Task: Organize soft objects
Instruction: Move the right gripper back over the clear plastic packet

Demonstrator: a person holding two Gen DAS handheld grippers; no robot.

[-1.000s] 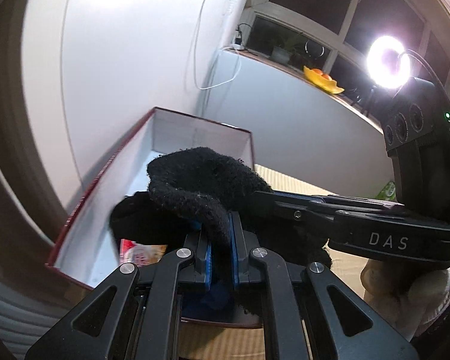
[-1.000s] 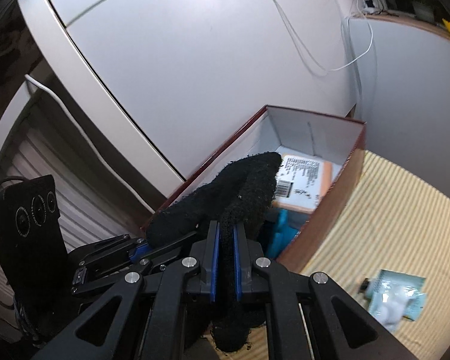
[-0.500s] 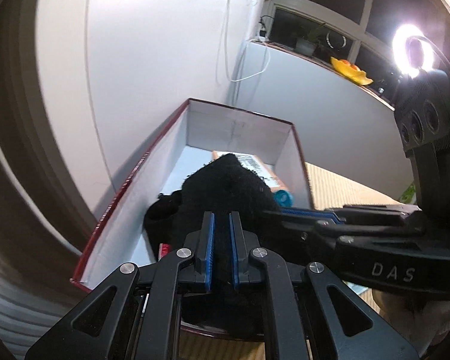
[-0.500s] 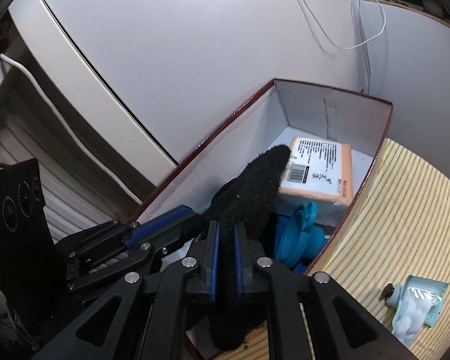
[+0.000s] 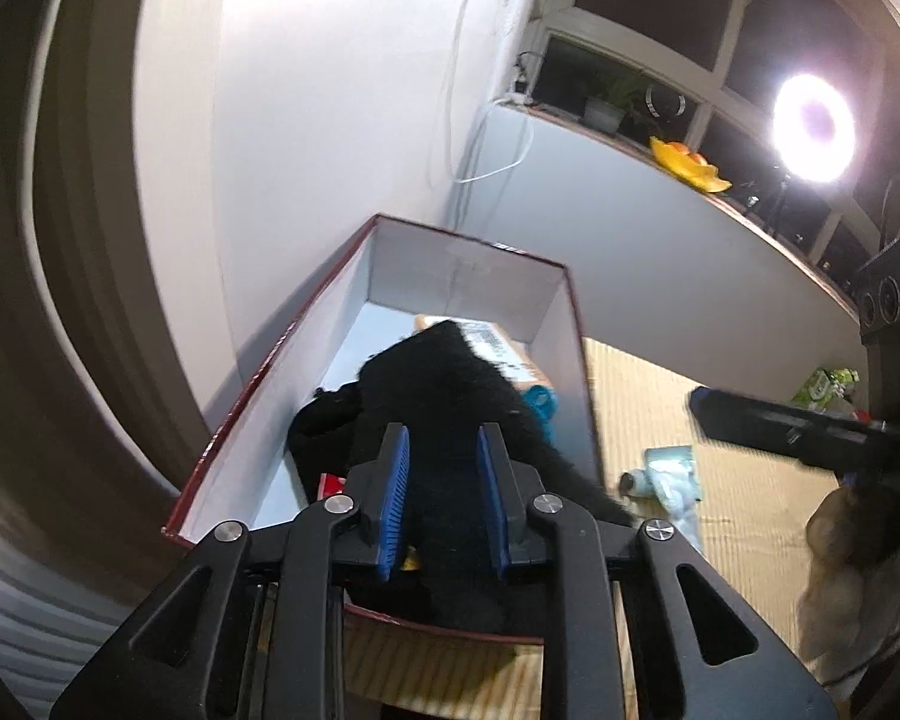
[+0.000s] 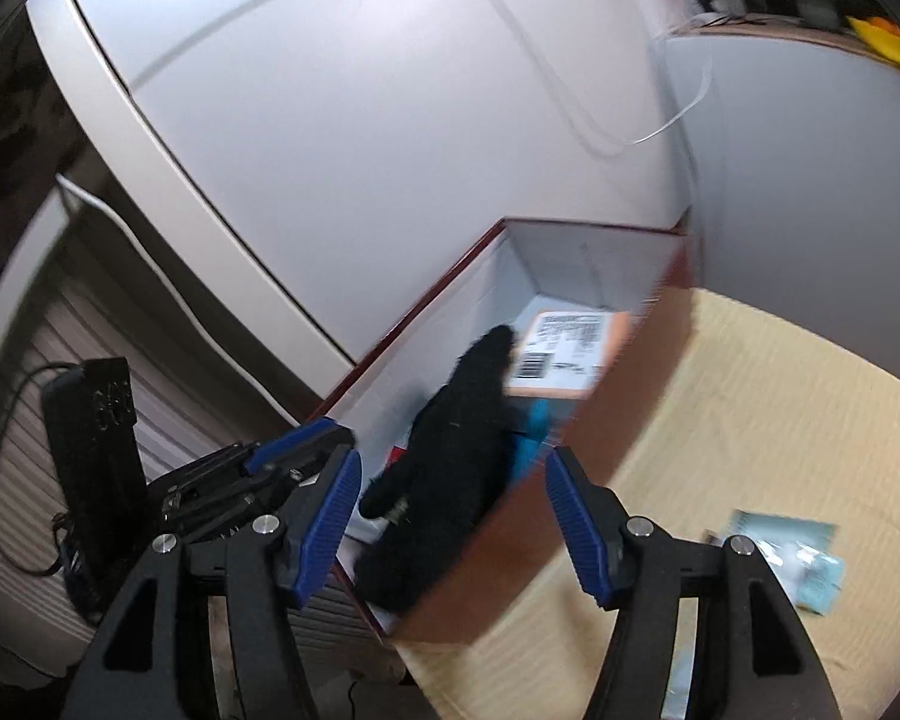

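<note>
Left wrist view: my left gripper (image 5: 441,492) has just been opening its jaws, now slightly spread astride the black fuzzy sock (image 5: 450,408), pads seemingly clear of it, though blur makes that hard to judge. My right gripper (image 6: 453,528) has just been opening too, jaws wide, untouched sock (image 6: 450,468) between them. It lies in the red-rimmed box (image 5: 282,348), draped over the near rim. Only the right view shows the orange parcel's (image 6: 564,354) label; only the left shows the ring light (image 5: 813,127). The pale packet (image 6: 804,564) on the mat is blurred.

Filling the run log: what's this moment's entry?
left gripper: opening, pads off | right gripper: opening, clear | black fuzzy cloth: released in box
</note>
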